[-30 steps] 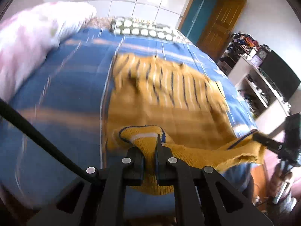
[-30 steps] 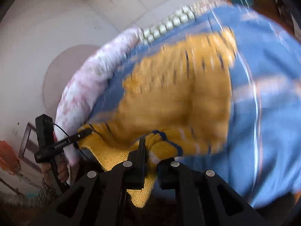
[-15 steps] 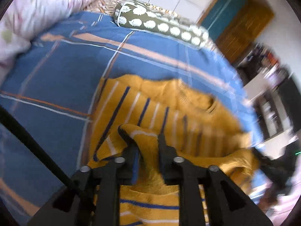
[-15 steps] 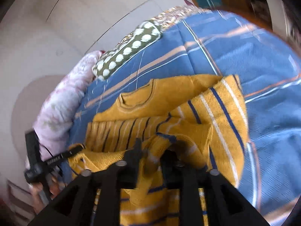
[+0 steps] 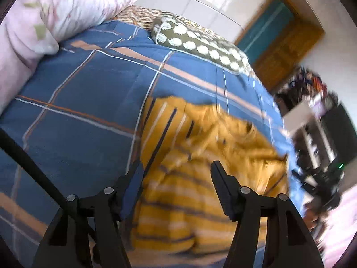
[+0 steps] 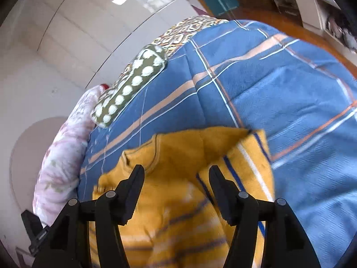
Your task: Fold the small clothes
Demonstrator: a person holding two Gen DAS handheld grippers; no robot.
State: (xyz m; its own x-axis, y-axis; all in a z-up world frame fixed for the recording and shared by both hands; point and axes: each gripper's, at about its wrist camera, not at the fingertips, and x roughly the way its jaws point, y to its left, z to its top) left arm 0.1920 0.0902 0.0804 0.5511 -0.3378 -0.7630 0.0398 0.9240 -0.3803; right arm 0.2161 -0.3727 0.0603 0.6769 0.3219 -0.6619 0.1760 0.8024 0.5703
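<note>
A small mustard-yellow sweater with navy and white stripes lies folded over itself on a blue plaid bedspread. My left gripper is open and empty, its fingers spread above the sweater's left part. In the right wrist view the sweater shows its neckline and a striped flap folded in on the right. My right gripper is open and empty just above it. The right gripper also shows at the left wrist view's right edge.
A green bolster with white dots lies at the bed's far end. A pink floral duvet is heaped at the left. Shelves and a dark screen stand beyond the bed's right side, near a wooden door.
Both grippers were shut on the sweater's lower edge and carried it forward over the garment. Both have since opened and let the fabric drop.
</note>
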